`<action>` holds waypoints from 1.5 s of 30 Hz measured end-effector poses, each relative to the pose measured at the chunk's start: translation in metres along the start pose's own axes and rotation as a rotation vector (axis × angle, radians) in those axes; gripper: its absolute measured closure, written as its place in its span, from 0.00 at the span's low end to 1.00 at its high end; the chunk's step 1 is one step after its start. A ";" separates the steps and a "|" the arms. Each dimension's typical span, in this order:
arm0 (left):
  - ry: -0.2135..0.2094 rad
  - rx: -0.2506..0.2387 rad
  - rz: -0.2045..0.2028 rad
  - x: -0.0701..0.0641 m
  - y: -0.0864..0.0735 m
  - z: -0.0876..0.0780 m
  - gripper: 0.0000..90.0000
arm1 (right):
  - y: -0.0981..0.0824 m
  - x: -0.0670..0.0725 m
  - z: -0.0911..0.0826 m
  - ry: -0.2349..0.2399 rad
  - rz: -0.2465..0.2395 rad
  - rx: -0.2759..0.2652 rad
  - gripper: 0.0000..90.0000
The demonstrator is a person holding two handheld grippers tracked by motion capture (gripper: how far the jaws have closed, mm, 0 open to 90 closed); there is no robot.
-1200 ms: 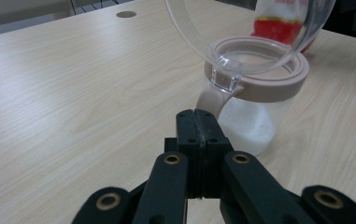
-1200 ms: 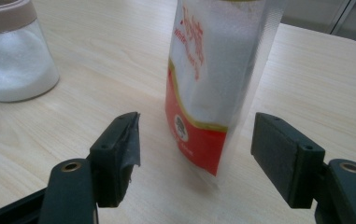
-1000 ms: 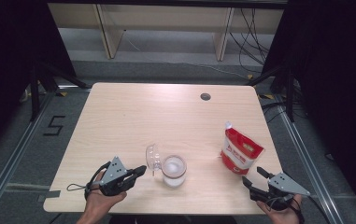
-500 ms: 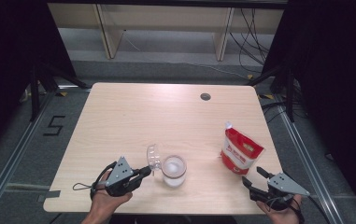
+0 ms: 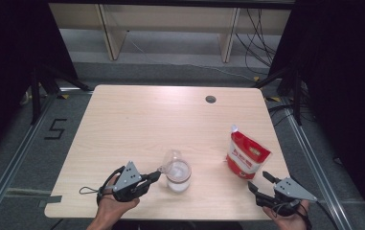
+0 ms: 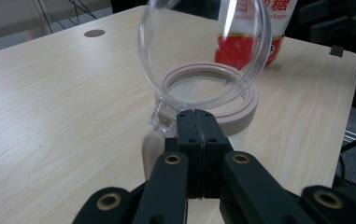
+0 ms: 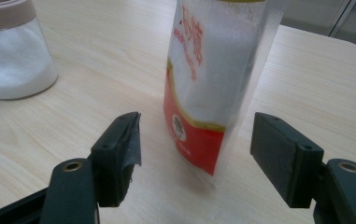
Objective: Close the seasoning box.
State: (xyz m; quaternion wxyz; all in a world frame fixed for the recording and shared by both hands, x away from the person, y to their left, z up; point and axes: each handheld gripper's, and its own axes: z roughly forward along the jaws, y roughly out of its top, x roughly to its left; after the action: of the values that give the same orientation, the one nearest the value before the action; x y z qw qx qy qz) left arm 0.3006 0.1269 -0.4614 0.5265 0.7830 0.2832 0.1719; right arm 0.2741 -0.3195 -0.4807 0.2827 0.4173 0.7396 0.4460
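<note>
The left hand-held gripper [image 5: 155,176] has its jaws pressed together, tips just at the hinge of the clear lid [image 6: 203,51], which stands raised over the jar [image 5: 178,175] of white granules near the worktop's [image 5: 137,124] front edge; the right hand-held gripper [image 5: 261,183] stands wide, the upright sugar pouch [image 7: 215,84] just ahead, untouched.

Clear jar [image 5: 178,173] of white granules, lid [image 6: 203,46] flipped open; red-and-white sugar pouch [image 5: 245,158] upright to its right.
</note>
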 end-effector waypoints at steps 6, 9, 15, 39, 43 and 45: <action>-0.003 0.004 0.018 0.003 -0.001 -0.001 0.98 | 0.000 0.000 0.001 0.020 0.010 -0.004 0.38; 0.006 0.007 -0.011 0.002 -0.001 -0.002 0.96 | 0.000 0.000 0.001 0.014 0.006 0.001 0.38; -0.022 -0.011 -0.022 0.008 -0.004 -0.006 0.83 | 0.000 -0.001 0.001 0.012 -0.005 -0.003 0.38; 0.045 0.109 -0.107 0.032 -0.031 -0.026 0.32 | 0.001 0.001 0.000 0.013 -0.019 0.005 0.37; 0.044 0.140 -0.097 0.031 -0.036 -0.025 0.25 | 0.002 0.001 0.000 0.020 -0.028 0.005 0.36; 0.039 0.142 -0.087 0.032 -0.036 -0.025 0.22 | 0.002 0.002 0.001 0.029 -0.009 0.004 0.35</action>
State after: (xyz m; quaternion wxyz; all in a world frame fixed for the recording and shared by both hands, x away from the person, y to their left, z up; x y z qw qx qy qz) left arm 0.3022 0.1752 -0.4860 0.4711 0.8018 0.3384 0.1438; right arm 0.2745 -0.3170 -0.4798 0.2732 0.4082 0.7461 0.4494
